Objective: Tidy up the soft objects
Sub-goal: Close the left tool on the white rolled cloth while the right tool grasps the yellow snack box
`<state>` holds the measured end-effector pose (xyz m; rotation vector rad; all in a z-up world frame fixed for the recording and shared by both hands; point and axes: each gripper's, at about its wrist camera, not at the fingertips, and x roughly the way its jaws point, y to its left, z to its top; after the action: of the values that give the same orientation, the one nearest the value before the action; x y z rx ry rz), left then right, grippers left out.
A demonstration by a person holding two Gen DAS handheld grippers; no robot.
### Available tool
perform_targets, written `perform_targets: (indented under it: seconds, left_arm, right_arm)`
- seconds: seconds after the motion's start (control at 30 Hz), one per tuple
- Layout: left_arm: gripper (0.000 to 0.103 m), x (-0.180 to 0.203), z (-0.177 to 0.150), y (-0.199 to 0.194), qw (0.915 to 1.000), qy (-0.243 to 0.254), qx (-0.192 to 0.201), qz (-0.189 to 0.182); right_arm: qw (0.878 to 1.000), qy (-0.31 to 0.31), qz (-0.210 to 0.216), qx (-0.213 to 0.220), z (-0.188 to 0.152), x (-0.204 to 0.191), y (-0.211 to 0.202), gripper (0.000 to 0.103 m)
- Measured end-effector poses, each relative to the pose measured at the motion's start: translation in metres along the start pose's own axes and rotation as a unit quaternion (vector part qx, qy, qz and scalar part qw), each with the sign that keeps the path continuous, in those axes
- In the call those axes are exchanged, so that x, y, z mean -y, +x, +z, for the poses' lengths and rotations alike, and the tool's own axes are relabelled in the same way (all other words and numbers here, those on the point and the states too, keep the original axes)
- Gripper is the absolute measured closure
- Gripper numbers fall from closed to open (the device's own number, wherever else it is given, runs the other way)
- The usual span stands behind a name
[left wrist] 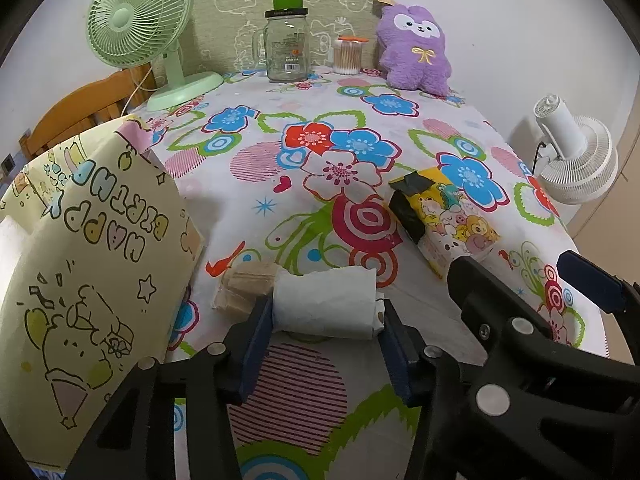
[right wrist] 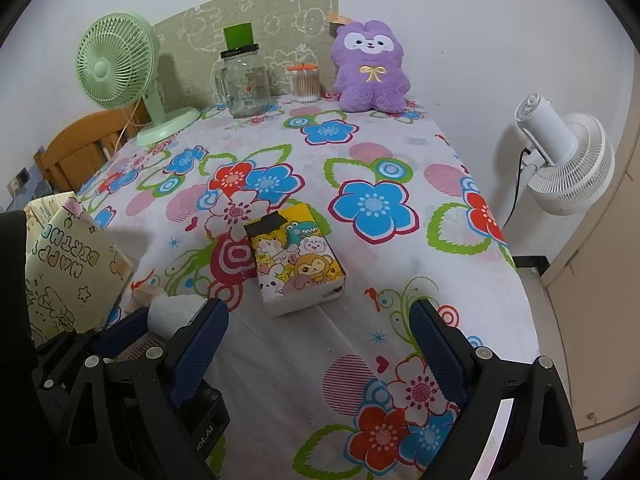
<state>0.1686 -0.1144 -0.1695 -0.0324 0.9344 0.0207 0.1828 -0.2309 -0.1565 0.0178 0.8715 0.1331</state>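
A table under a flowered cloth (left wrist: pixel 360 128) fills both views, and a yellow birthday gift bag (left wrist: pixel 92 248) stands at its 9 o'clock edge. At 12 o'clock a green desk fan (left wrist: pixel 140 24) stands beside a glass jar (left wrist: pixel 285 50) with a green cap, with a purple plush animal (left wrist: pixel 416 48) toward 1 o'clock and a tub of cotton swabs (left wrist: pixel 349 56) between jar and plush. Off the table at 3 o'clock is 1 white fan (right wrist: pixel 568 160). A cartoon-printed tissue pack (right wrist: pixel 298 264) lies flat near the table's middle. The right gripper (right wrist: pixel 320 344) hovers just below it with its 2 fingers spread wide, nothing between them. At 6 o'clock the left gripper (left wrist: pixel 326 332) has its blue pads pressed on both ends of a white paper roll (left wrist: pixel 326 304), which rests on the cloth just beside a small tan bundle (left wrist: pixel 244 286).
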Motion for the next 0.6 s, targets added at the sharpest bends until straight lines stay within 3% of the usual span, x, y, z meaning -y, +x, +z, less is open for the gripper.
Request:
perform_targets:
  seconds: [0.6]
  left_arm:
    - [0.051, -0.003, 0.022, 0.005, 0.9998, -0.008, 0.009, 0.013]
  right_arm:
    - [0.999, -0.017, 0.027, 0.017, 0.026, -0.006, 0.017, 0.010]
